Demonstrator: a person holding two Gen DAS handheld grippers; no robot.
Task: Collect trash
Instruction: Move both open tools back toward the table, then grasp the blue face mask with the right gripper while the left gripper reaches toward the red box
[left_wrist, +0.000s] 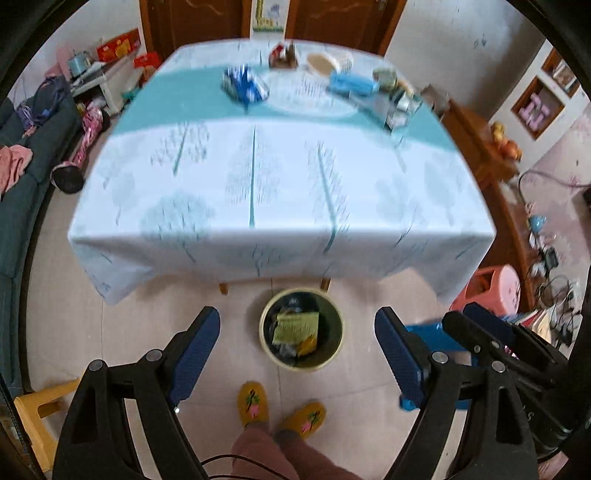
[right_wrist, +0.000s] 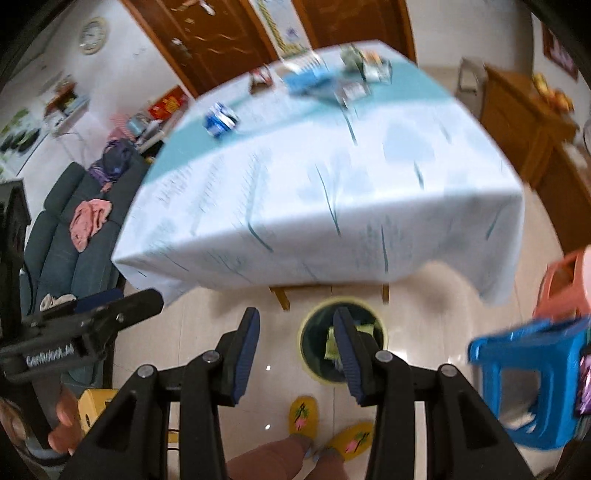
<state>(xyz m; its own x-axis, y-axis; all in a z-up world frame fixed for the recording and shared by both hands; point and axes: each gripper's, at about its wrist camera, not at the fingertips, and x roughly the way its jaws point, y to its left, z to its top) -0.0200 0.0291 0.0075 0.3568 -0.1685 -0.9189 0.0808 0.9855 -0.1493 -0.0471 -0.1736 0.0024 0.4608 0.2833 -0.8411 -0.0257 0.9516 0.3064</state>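
Note:
A round green trash bin (left_wrist: 301, 328) stands on the floor in front of the table and holds a green wrapper and other trash; it also shows in the right wrist view (right_wrist: 341, 345). My left gripper (left_wrist: 297, 332) is open and empty above the bin. My right gripper (right_wrist: 295, 325) is open and empty, its right finger over the bin. A blue and white crumpled pack (left_wrist: 243, 86) lies on the table's (left_wrist: 258, 177) far part, also in the right wrist view (right_wrist: 220, 120). More blurred items (left_wrist: 369, 88) lie at the far right.
A blue plastic stool (right_wrist: 528, 384) and a pink stool (left_wrist: 491, 288) stand right of the bin. A yellow stool (left_wrist: 33, 417) is at the left. A dark sofa (right_wrist: 74, 221) with clothes lines the left wall. The person's yellow slippers (left_wrist: 280, 408) are near the bin.

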